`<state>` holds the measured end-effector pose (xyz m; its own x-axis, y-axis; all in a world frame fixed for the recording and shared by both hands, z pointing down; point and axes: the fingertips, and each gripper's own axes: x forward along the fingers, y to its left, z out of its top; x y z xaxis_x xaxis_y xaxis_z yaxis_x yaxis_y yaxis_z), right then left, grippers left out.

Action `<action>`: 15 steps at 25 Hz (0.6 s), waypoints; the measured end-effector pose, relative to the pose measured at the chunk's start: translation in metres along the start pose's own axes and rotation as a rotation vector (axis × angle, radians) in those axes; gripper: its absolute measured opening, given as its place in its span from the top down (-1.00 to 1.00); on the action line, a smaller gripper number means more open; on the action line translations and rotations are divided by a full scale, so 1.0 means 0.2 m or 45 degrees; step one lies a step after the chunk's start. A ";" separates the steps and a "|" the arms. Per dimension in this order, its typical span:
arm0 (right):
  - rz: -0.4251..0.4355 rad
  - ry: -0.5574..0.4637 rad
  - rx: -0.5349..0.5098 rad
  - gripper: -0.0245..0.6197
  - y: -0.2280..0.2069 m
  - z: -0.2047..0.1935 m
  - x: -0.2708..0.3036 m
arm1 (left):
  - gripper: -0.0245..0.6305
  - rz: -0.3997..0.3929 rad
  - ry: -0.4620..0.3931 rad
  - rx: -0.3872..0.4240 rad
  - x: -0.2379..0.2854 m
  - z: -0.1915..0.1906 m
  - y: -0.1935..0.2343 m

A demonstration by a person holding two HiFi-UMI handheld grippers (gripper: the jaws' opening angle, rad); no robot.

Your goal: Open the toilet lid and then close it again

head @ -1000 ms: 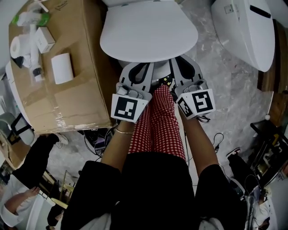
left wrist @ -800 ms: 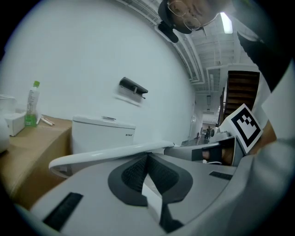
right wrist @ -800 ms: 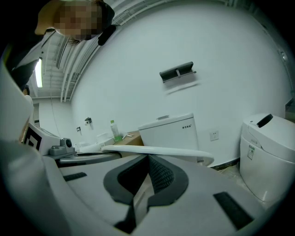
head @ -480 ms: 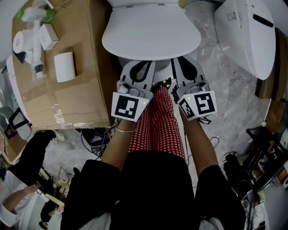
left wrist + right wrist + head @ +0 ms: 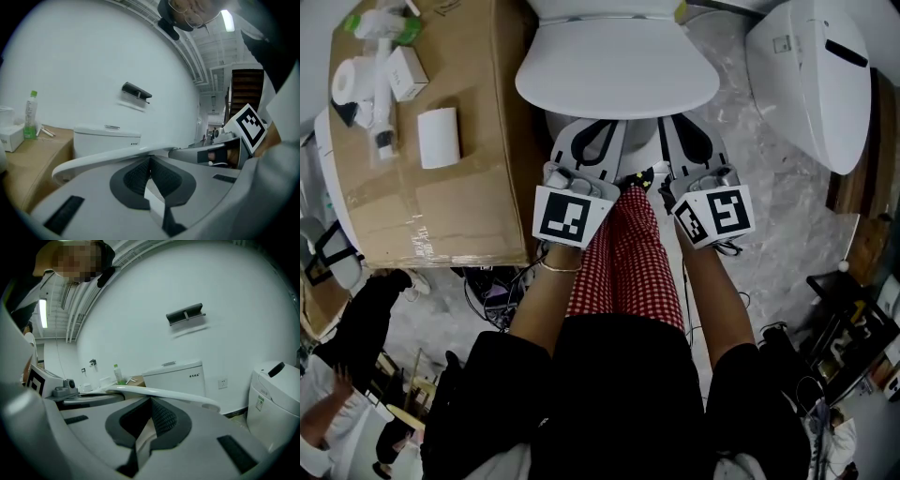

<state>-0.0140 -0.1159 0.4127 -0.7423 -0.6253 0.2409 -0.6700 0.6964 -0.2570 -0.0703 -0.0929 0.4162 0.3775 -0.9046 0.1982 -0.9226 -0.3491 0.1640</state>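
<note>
Toilet lid (image 5: pixel 617 70) is down flat over the bowl, straight ahead of me, with its front edge nearest my legs. Tank (image 5: pixel 105 138) sits behind it against the white wall.

Left hand-held gripper (image 5: pixel 598 127): jaws pressed together at the tips, nothing between them. The tips sit right at the lid's front rim, on its left side. In the left gripper view the rim (image 5: pixel 108 157) runs just above the joined tips (image 5: pixel 150 159). Can't tell whether they touch it.

Right hand-held gripper (image 5: pixel 682 127): same story. Jaws are together and empty, with the tips at the front rim on the right side. In the right gripper view the lid edge (image 5: pixel 159 392) crosses just over the tips (image 5: pixel 151 400), and contact is not clear there either.

Both grippers are side by side, close but apart, with my red-checked trousers (image 5: pixel 628 262) between and below them. Marker cubes face up toward my head: left (image 5: pixel 567 217), right (image 5: pixel 717 214).

Surroundings:
- Cardboard box (image 5: pixel 478 187) stands just left of the toilet.
- On the box: paper roll (image 5: pixel 347 82), small white carton (image 5: pixel 411 73), white pack (image 5: pixel 439 138) and a green-topped bottle (image 5: pixel 380 23), all well clear of the grippers.
- Second toilet (image 5: pixel 811 75) is at right with its lid shut, apart from mine across a strip of marbled floor (image 5: pixel 759 197).
- Another person (image 5: pixel 337 375) is at lower left.
</note>
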 end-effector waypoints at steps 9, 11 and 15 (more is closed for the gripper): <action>0.016 -0.010 -0.038 0.87 -0.02 0.08 0.05 | 0.92 0.018 -0.019 0.022 0.03 0.09 0.05; 0.013 -0.014 -0.036 0.87 -0.03 0.10 0.06 | 0.92 0.024 -0.026 0.022 0.04 0.11 0.07; 0.016 -0.031 -0.033 0.87 -0.04 0.13 0.09 | 0.92 0.034 -0.035 0.027 0.06 0.14 0.09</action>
<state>-0.0216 -0.1411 0.3945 -0.7508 -0.6245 0.2151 -0.6605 0.7130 -0.2355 -0.0851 -0.1164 0.3938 0.3503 -0.9200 0.1756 -0.9340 -0.3292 0.1384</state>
